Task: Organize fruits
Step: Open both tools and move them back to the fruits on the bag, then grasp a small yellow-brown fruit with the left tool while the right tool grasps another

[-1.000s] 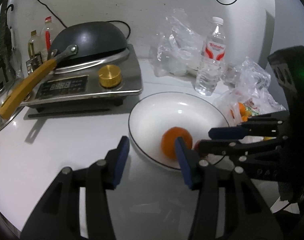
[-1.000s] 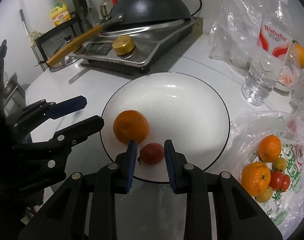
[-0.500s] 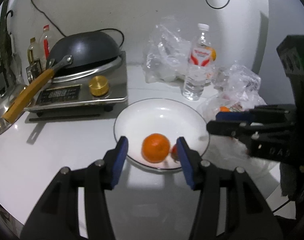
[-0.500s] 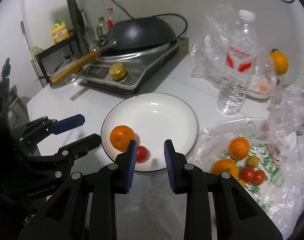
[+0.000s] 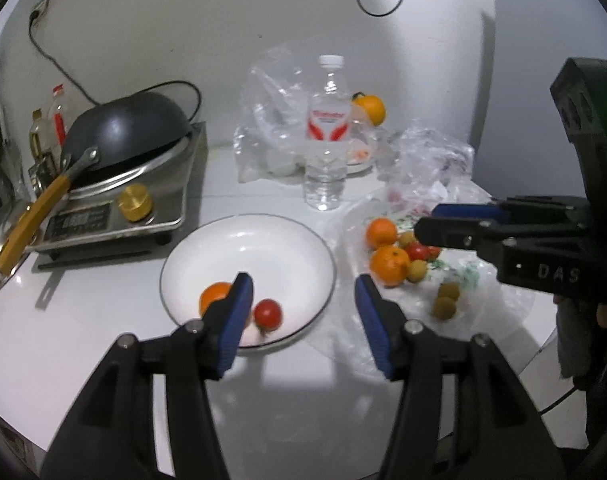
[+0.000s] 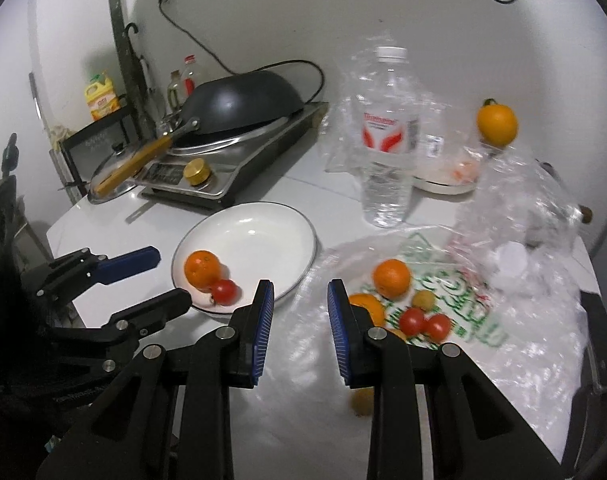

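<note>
Left wrist view: left tongs empty, jaws opening, above the near rim of the white plate. Plate holds one orange, partly hidden by a blue pad, and one tomato. Right tongs seen side-on over loose fruit on the plastic bag.

Right wrist view: right tongs nearly pressed together, pinching nothing. Orange fully visible, touching tomato. Stove, wok, water bottle on the surface.

Black hand-held gripper, blue pads
</note>
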